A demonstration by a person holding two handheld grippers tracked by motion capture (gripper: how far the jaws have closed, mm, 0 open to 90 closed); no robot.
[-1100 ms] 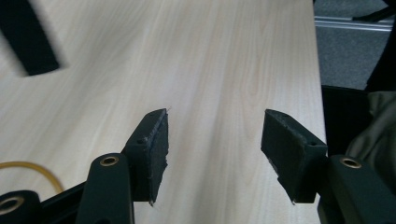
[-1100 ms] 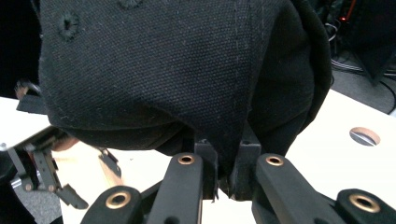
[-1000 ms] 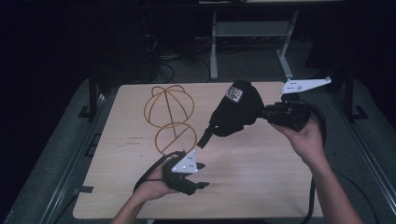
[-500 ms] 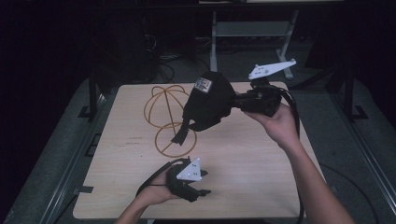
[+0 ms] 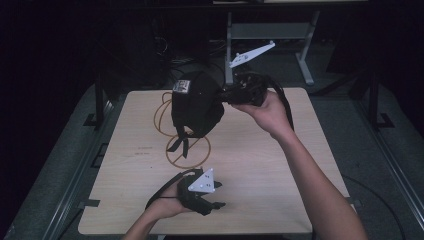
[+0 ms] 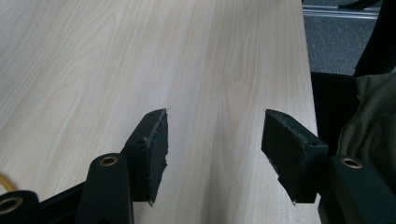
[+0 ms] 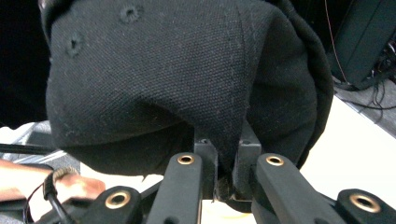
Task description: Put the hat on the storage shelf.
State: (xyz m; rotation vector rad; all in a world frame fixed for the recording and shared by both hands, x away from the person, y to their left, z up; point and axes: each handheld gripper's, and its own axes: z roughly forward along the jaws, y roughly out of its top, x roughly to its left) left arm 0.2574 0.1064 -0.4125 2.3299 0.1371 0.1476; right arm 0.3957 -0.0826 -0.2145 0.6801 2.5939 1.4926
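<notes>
A black fabric cap (image 5: 196, 104) hangs in the air above the far middle of the table, its strap dangling down. My right gripper (image 5: 226, 95) is shut on the cap's edge; in the right gripper view the jaws pinch the black cloth (image 7: 187, 79) tightly at my right gripper (image 7: 228, 163). A wire stand of thin golden hoops (image 5: 186, 152) stands on the table under and behind the cap. Low over the near edge of the table, my left gripper (image 5: 220, 196) is open. In the left gripper view my left gripper (image 6: 212, 154) has bare wood between its pads.
The light wooden table (image 5: 280, 170) sits on a grey floor with black rails on both sides. A metal frame (image 5: 270, 35) stands behind the table in the dark. Part of a person's olive clothing (image 6: 373, 116) shows beside the table edge.
My right gripper has carried the cap leftward and toward the far side, over the wire stand. The left gripper has stayed near the front edge, shifting slightly.
</notes>
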